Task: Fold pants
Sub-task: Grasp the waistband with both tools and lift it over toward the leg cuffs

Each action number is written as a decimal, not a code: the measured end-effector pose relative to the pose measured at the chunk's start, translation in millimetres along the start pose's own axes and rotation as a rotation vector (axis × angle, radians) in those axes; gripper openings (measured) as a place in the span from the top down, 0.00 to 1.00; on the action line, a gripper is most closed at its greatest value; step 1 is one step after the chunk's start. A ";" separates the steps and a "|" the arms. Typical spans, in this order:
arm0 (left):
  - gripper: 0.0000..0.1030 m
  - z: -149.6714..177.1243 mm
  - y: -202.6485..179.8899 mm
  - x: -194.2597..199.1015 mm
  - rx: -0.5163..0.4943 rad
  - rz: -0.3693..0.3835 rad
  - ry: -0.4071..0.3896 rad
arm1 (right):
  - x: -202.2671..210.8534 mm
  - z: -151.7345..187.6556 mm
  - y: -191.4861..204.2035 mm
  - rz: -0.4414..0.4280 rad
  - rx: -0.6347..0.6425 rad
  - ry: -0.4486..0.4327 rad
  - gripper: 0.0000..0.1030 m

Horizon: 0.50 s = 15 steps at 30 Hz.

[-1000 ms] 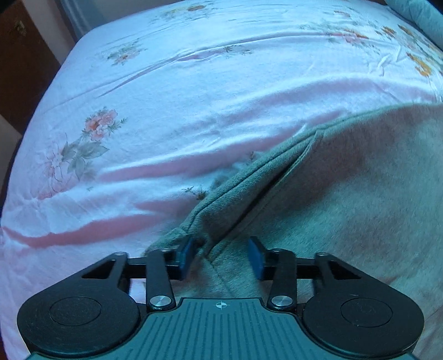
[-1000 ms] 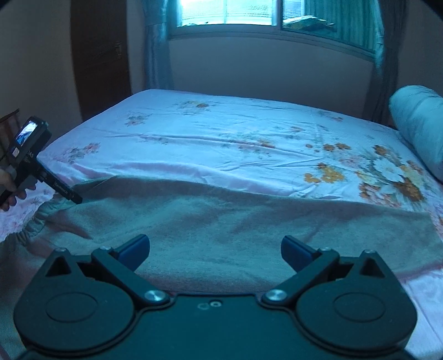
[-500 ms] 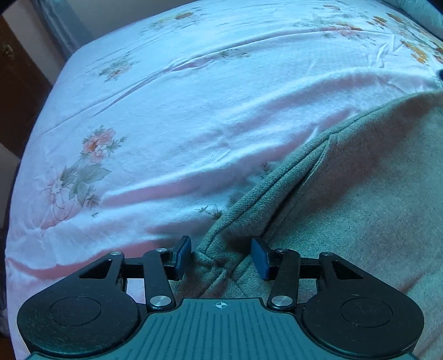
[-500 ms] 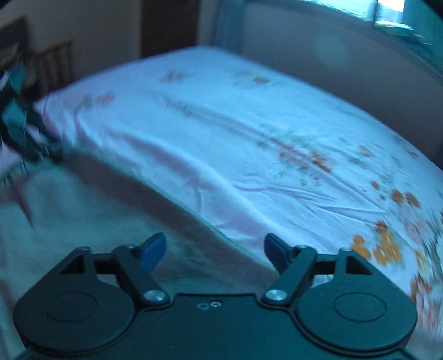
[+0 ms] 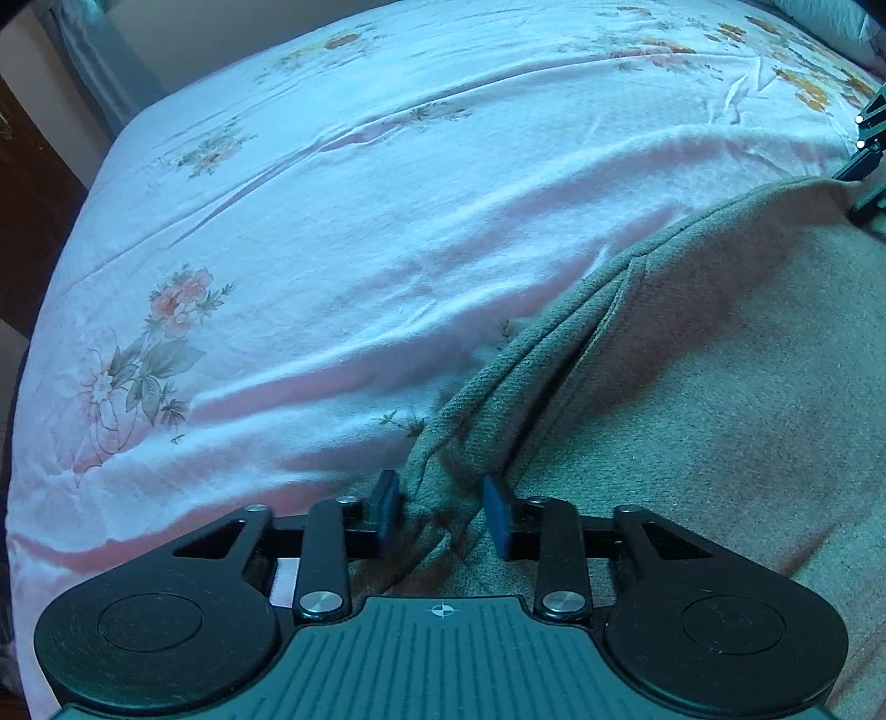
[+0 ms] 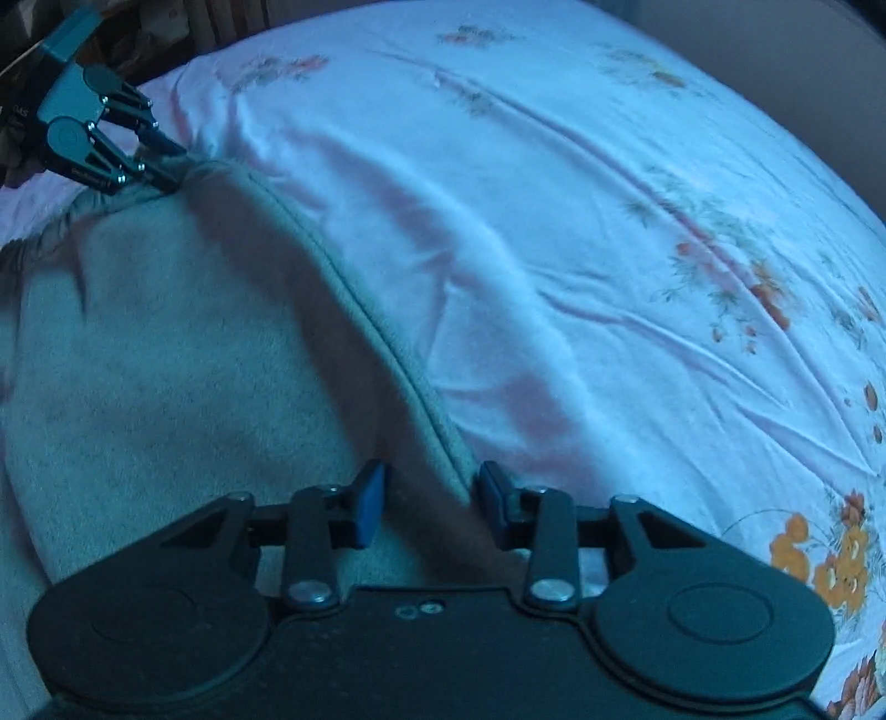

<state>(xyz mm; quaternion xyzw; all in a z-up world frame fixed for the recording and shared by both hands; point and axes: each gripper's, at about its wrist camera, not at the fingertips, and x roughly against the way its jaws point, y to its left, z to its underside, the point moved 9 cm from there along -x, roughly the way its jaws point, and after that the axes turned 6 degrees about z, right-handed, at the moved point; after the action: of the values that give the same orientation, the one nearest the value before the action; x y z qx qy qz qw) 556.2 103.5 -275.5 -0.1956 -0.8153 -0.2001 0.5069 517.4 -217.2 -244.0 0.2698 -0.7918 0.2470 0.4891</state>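
Left gripper (image 5: 441,514): low over a bunched corner of the pants (image 5: 720,421), blue pads (image 5: 386,505) apart with the thick ribbed edge folds between them; pads not visibly pressing the cloth.
Right gripper (image 6: 431,509): low over the pants' (image 6: 183,376) long seamed edge, pads (image 6: 370,503) apart, the seam running between them; contact cannot be told.
Pants: grey-green fleece, spread flat on the bed (image 5: 332,232), covering its near part; the long edge runs between the two grippers.
Bed: pale pink sheet with flower prints, creased, bare beyond the pants' edge to the far side.
Far corner, left wrist view: pillow (image 5: 819,22).
Right wrist view, far left: left gripper (image 6: 174,171) at the pants' corner
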 end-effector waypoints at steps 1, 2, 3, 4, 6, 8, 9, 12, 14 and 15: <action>0.80 0.4 0.0 0.8 -0.011 -0.022 0.003 | -0.1 -0.3 -0.5 0.010 -0.002 0.005 0.84; 0.81 1.4 -0.6 2.3 -0.015 -0.026 0.003 | 1.3 0.0 -0.9 0.029 0.000 0.006 0.95; 0.81 1.8 -0.9 4.4 -0.016 -0.027 0.000 | 4.2 1.8 -0.9 0.038 -0.001 0.003 0.97; 0.82 2.2 -0.9 6.8 -0.012 -0.030 -0.005 | 7.5 3.9 -0.2 0.044 -0.004 -0.003 1.00; 0.82 3.2 -0.8 10.7 0.002 -0.034 -0.012 | 16.0 8.0 2.2 0.070 -0.009 -0.024 1.00; 0.83 3.9 -3.5 15.4 -0.003 -0.051 -0.020 | 21.9 9.3 7.0 0.111 -0.001 -0.043 1.00; 0.83 4.3 -5.5 19.5 -0.006 -0.061 -0.028 | 24.3 9.8 10.5 0.137 0.010 -0.051 1.00; 0.83 8.9 -7.0 36.9 0.021 -0.069 -0.071 | 39.0 11.2 19.2 0.213 0.030 -0.096 1.00; 0.83 15.5 -7.8 51.0 0.039 -0.073 -0.096 | 55.1 14.1 24.8 0.246 0.025 -0.136 1.00; 0.83 19.2 -9.0 58.1 0.046 -0.071 -0.107 | 63.9 17.0 28.5 0.254 0.018 -0.154 1.00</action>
<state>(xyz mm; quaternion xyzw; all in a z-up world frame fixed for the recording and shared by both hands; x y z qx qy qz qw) 513.3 112.8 -231.9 -0.1653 -0.8520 -0.1884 0.4597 463.4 -219.3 -196.4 0.1899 -0.8525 0.2925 0.3894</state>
